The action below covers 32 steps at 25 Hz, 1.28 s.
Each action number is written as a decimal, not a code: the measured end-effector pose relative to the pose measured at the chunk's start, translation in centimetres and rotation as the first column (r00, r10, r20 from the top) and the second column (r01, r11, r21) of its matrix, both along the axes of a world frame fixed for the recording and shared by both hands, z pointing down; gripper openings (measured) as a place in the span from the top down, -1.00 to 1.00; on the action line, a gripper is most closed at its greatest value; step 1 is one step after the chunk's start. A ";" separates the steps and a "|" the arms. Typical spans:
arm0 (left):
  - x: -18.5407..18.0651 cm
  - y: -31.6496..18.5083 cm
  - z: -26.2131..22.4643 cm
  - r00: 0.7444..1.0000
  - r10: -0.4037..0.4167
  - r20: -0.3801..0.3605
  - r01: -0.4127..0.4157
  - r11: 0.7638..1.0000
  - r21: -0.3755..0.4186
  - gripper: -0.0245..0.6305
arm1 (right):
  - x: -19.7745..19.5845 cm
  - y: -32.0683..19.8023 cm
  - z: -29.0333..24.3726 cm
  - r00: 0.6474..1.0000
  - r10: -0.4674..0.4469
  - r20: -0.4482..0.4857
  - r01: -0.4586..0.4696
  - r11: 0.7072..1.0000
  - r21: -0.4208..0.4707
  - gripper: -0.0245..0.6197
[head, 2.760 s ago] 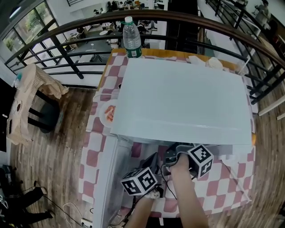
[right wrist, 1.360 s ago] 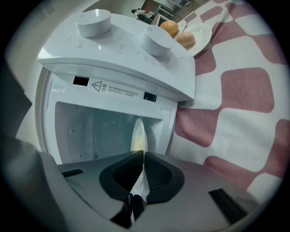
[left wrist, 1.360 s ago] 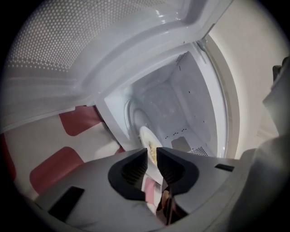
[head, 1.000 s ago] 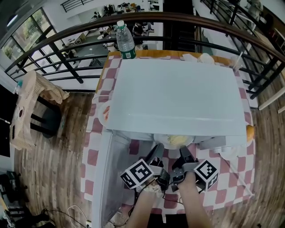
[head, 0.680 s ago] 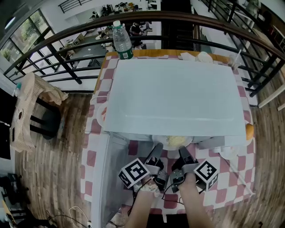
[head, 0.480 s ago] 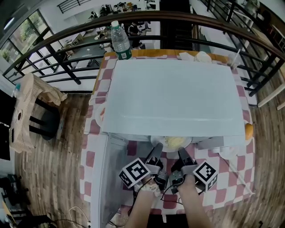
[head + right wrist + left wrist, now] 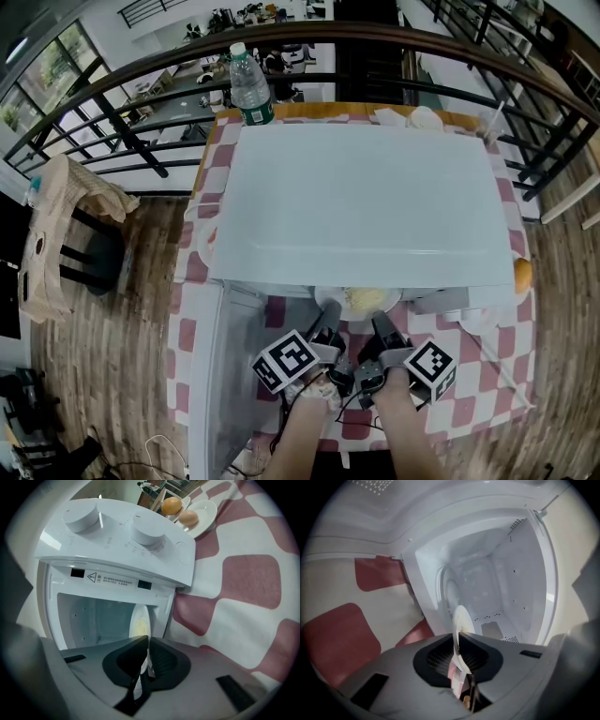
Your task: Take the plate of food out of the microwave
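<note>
Reaching in from the near side, the left hand-held gripper [image 7: 329,317] and the right hand-held gripper [image 7: 381,324] both meet the near rim of a white round plate [image 7: 360,299] heaped with pale yellow food. The plate sits at the mouth of a white box-shaped microwave [image 7: 366,197], half under its top edge and half out in front. The microwave's white door [image 7: 228,366] hangs open to the left.

In the left gripper view, the left hand-held gripper [image 7: 457,636] has just been closing, and its jaws now pinch the plate [image 7: 463,618] edge-on, with the thin rim caught between the dark pads. Past it lies the bare white cavity [image 7: 499,588] of the microwave.

The right gripper view shows the same on the other side: the right hand-held gripper [image 7: 146,642] is clamped, jaws nearly together, on the plate's [image 7: 139,619] rim. Above the opening runs the control panel with two round white knobs [image 7: 82,514] (the second [image 7: 147,528] sits just beside the first).

The microwave stands on a bench covered with a red-and-white checked cloth [image 7: 487,375]. At the far-left corner stands a clear plastic water bottle with a green label [image 7: 250,89], upright. To the right of the microwave is a small white dish [image 7: 202,508] holding two rounded orange-brown items — too small to identify.
</note>
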State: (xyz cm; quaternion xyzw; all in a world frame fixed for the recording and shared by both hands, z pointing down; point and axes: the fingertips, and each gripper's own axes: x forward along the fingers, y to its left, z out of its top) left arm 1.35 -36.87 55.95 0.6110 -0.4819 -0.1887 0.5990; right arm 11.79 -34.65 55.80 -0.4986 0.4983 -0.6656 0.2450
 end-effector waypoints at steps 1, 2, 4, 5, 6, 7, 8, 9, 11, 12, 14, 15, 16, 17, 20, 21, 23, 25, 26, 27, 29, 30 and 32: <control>0.0 0.0 0.0 1.000 -0.007 -0.009 0.007 1.000 -0.005 0.81 | 0.0 0.0 0.1 1.000 -0.003 0.003 0.003 1.000 -0.003 0.84; -0.1 0.0 0.1 1.000 -0.015 -0.019 0.015 1.000 -0.010 0.82 | -0.1 0.1 0.2 1.000 -0.008 0.007 0.008 1.000 -0.007 0.83; -0.2 0.1 0.4 0.999 -0.028 -0.037 0.027 0.999 -0.023 0.84 | -0.2 0.2 0.7 1.000 -0.015 0.016 0.016 1.000 -0.017 0.82; -0.3 0.2 0.5 0.999 -0.030 -0.042 0.029 0.999 -0.029 0.85 | -0.2 0.3 0.9 1.000 -0.019 0.019 0.019 1.000 -0.020 0.80; -0.3 0.2 0.6 0.999 -0.029 -0.043 0.028 0.999 -0.031 0.85 | -0.3 0.5 1.0 1.000 -0.023 0.018 0.023 1.000 -0.021 0.79; -0.3 0.3 0.6 0.999 -0.028 -0.042 0.026 0.999 -0.032 0.85 | -0.4 0.5 1.1 0.999 -0.028 0.015 0.028 0.999 -0.021 0.80; -0.4 0.3 0.6 0.999 -0.027 -0.042 0.026 0.999 -0.031 0.85 | -0.4 0.6 1.1 0.999 -0.034 0.009 0.034 0.999 -0.018 0.80; -0.4 0.3 0.6 0.999 -0.029 -0.043 0.028 0.999 -0.031 0.85 | -0.5 0.6 1.0 0.999 -0.040 0.003 0.040 0.999 -0.014 0.79; -0.5 0.4 0.6 0.998 -0.038 -0.049 0.037 0.999 -0.032 0.85 | -0.5 0.7 1.0 0.999 -0.049 -0.002 0.049 0.999 -0.008 0.79; -0.5 0.5 0.6 0.998 -0.043 -0.053 0.042 0.999 -0.034 0.85 | -0.4 0.7 0.9 0.999 -0.052 -0.002 0.052 0.999 -0.006 0.79; -0.4 0.7 0.5 0.997 -0.053 -0.060 0.051 0.998 -0.038 0.85 | -0.3 0.8 0.8 0.998 -0.058 -0.002 0.058 0.998 -0.004 0.80; -0.4 0.7 0.5 0.996 -0.058 -0.062 0.055 0.998 -0.038 0.85 | -0.3 0.9 0.7 0.998 -0.063 -0.004 0.062 0.998 -0.003 0.79; -0.3 0.8 0.4 0.996 -0.061 -0.063 0.059 0.998 -0.036 0.85 | -0.3 0.9 0.6 0.998 -0.069 -0.009 0.069 0.998 -0.001 0.80; -0.3 0.9 0.3 0.996 -0.065 -0.064 0.063 0.997 -0.033 0.85 | -0.3 1.0 0.5 0.997 -0.078 -0.015 0.078 0.997 0.003 0.80; -0.4 1.3 0.0 0.994 -0.078 -0.072 0.076 0.997 -0.022 0.85 | -0.3 1.2 0.1 0.994 -0.102 -0.034 0.102 0.995 0.019 0.79; -0.4 1.4 -0.2 0.994 -0.083 -0.076 0.082 0.996 -0.020 0.85 | -0.3 1.2 -0.1 0.993 -0.108 -0.037 0.109 0.994 0.024 0.79; -0.4 1.6 -0.4 0.993 -0.091 -0.080 0.091 0.996 -0.014 0.85 | -0.3 1.4 -0.4 0.992 -0.120 -0.041 0.121 0.992 0.033 0.79; -0.4 1.9 -0.7 0.992 -0.099 -0.082 0.099 0.995 -0.010 0.85 | -0.3 1.6 -0.6 0.991 -0.131 -0.039 0.133 0.990 0.040 0.79; -0.5 2.1 -0.8 0.991 -0.105 -0.083 0.105 0.994 -0.009 0.85 | -0.3 1.8 -0.7 0.990 -0.137 -0.035 0.139 0.989 0.043 0.79; -0.5 2.4 -0.9 0.990 -0.112 -0.084 0.112 0.994 -0.007 0.85 | -0.3 2.0 -0.9 0.989 -0.144 -0.031 0.145 0.988 0.045 0.79; -0.5 2.8 -1.2 0.988 -0.127 -0.092 0.127 0.992 -0.005 0.85 | -0.4 2.3 -1.2 0.987 -0.159 -0.025 0.160 0.986 0.051 0.79; -0.5 3.0 -1.3 0.986 -0.135 -0.096 0.135 0.991 -0.005 0.85 | -0.3 2.4 -1.4 0.986 -0.166 -0.023 0.167 0.984 0.054 0.79; -0.5 3.4 -1.5 0.984 -0.148 -0.098 0.149 0.989 -0.005 0.85 | -0.3 2.8 -1.6 0.983 -0.182 -0.018 0.183 0.982 0.054 0.79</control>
